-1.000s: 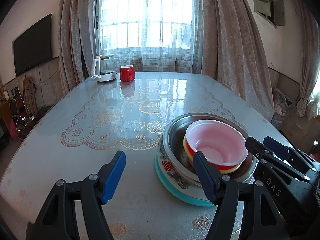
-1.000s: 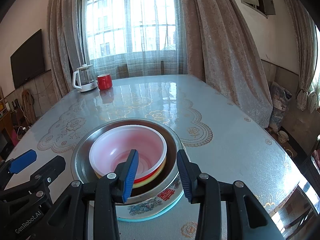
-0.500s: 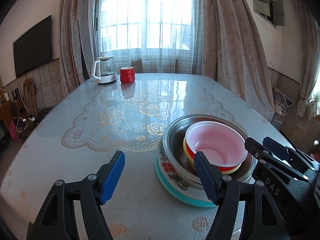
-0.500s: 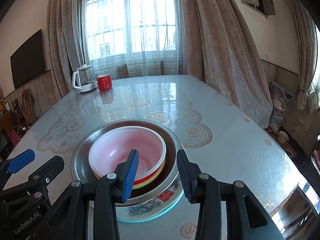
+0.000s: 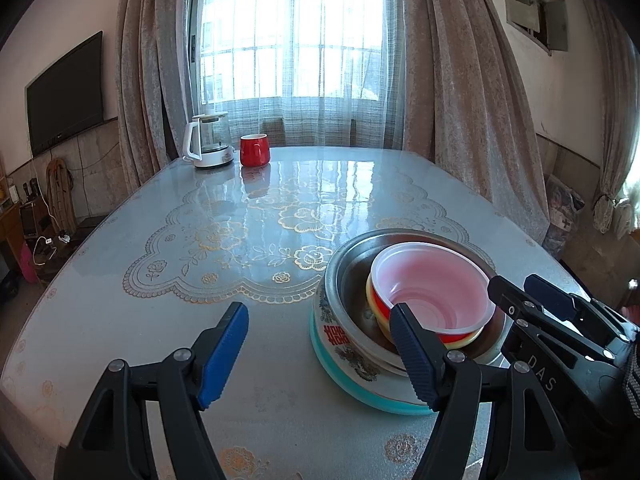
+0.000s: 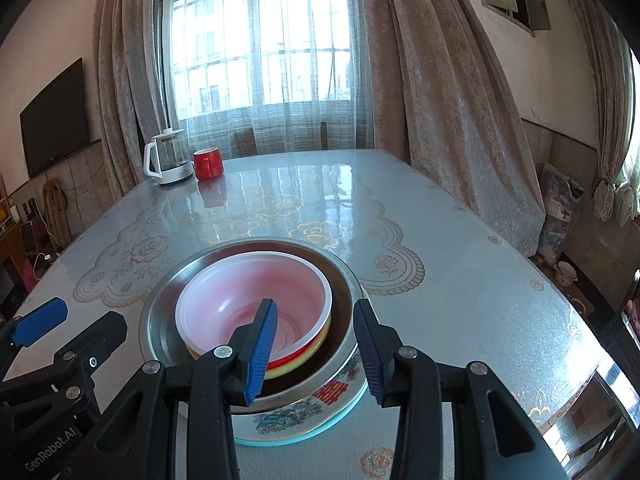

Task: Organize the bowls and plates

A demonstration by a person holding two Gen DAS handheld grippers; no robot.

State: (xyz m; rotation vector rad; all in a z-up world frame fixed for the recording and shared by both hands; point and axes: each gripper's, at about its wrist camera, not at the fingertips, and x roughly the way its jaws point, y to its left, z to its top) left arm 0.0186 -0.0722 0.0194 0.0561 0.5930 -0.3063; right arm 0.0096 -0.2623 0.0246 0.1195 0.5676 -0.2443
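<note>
A stack of dishes stands near the table's front edge: a white plastic bowl [image 5: 430,282] [image 6: 256,300] nested in red and yellow bowls, inside a metal basin [image 5: 348,264] [image 6: 160,320], which sits in a patterned enamel basin [image 5: 344,344] [image 6: 304,416] on a teal plate. My left gripper [image 5: 320,356] is open and empty, low over the table just left of the stack, its right finger in front of the basin rim. My right gripper [image 6: 316,352] is open and empty, with its jaws either side of the metal basin's near right rim.
A white kettle [image 5: 208,146] [image 6: 168,164] and a red mug [image 5: 254,150] [image 6: 208,164] stand at the far left end of the table. The glossy patterned tabletop [image 5: 256,216] stretches between them and the stack. Curtains and a window lie beyond.
Both grippers stay open; the views shift only slightly, with the left gripper drawing back a little.
</note>
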